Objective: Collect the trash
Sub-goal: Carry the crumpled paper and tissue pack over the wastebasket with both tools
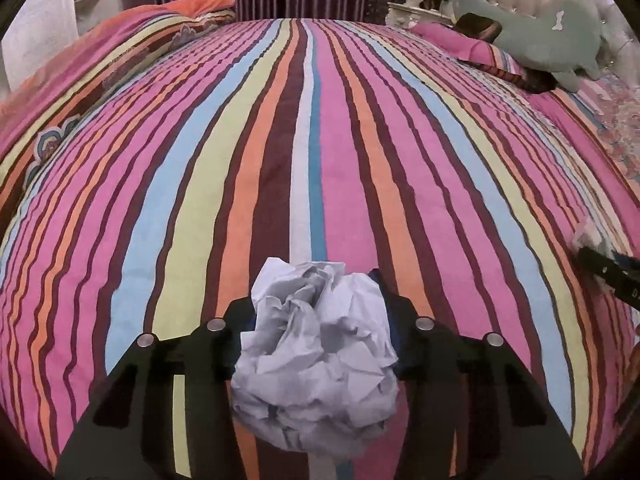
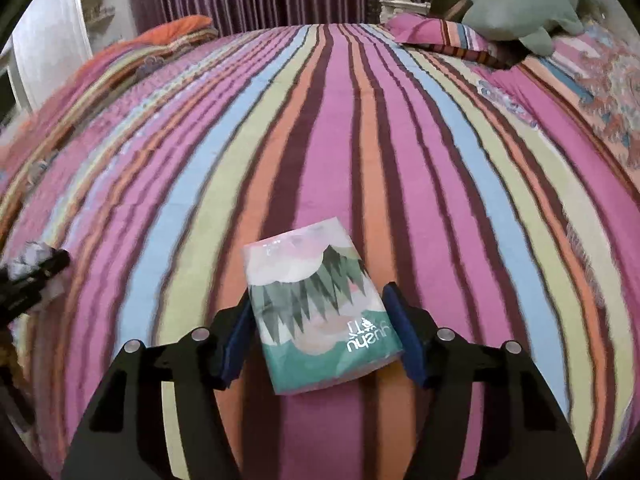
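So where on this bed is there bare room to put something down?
The striped bedspread is bare through its middle, between the folded quilt on the left and the pillow with the green plush toy on the right. The near edge is crowded with paper ball and tissue pack.

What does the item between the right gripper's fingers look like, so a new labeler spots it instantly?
Start at the striped bedspread that fills the view. Near its front edge, the right gripper brackets a small flat tissue pack. Its green-and-pink mountain print sets it apart from the plain crumpled paper ball in the left gripper.
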A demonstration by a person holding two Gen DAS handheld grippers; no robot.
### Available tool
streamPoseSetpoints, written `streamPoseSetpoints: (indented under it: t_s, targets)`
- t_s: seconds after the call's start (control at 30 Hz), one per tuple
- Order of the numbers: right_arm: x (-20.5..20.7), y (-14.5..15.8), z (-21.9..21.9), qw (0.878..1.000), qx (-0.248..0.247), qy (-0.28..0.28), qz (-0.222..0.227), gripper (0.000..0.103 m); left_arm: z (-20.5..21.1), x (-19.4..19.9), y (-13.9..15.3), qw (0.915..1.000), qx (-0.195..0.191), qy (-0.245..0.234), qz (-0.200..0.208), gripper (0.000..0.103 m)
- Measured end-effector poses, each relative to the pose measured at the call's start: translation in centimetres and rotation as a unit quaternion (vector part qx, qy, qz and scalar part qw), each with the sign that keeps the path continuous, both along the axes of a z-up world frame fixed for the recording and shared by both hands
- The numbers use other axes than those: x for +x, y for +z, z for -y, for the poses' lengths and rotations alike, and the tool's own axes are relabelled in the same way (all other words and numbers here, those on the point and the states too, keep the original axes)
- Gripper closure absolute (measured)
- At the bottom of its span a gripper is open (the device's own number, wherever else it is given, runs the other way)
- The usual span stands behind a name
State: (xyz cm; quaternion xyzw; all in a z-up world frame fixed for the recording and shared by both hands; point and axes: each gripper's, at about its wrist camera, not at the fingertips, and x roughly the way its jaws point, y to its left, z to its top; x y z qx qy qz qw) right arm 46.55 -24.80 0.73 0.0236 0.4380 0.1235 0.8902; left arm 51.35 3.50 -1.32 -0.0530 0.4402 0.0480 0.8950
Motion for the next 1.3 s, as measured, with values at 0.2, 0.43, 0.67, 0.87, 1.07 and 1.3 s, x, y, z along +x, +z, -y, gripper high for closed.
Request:
streamPoseSetpoints:
  t_s: [0.2,0.43,0.67,0.87,1.07,1.3]
  targets:
    - [-2.9,0.9,-0.7,0.999,0.049,-0.009,-0.002,0.044,-0.5,-3.3,1.0,0.9999,-0.013,-0.009,0.004,0.056]
    - [-7.7,1.7,-1.5,0.996,0.083,-0.017,-0.005,0.044,-0.7,-8.3,2.1,0.9998,-0.013,-0.014,0.005,0.056]
    - [-12.0,2.1,-2.1,0.995,0.098,-0.022,-0.008,0.044,-0.5,-13.4,3.2,0.9997,-0.007,-0.022,0.007,0.056]
    - [-16.1,2.2,-2.8,0.994,0.107,-0.024,-0.012,0.044,-0.2,-17.8,3.7,0.9995,-0.005,-0.029,0.011,0.056]
    - [-19.5,2.2,-3.3,0.993,0.117,-0.021,-0.009,0.044,-0.1,-22.3,4.0,0.9992,-0.002,-0.039,0.012,0.056]
    - [-23.7,2.2,-4.1,0.992,0.128,-0.009,-0.011,0.044,0.3,-27.8,4.5,0.9986,0.006,-0.051,0.016,0.056]
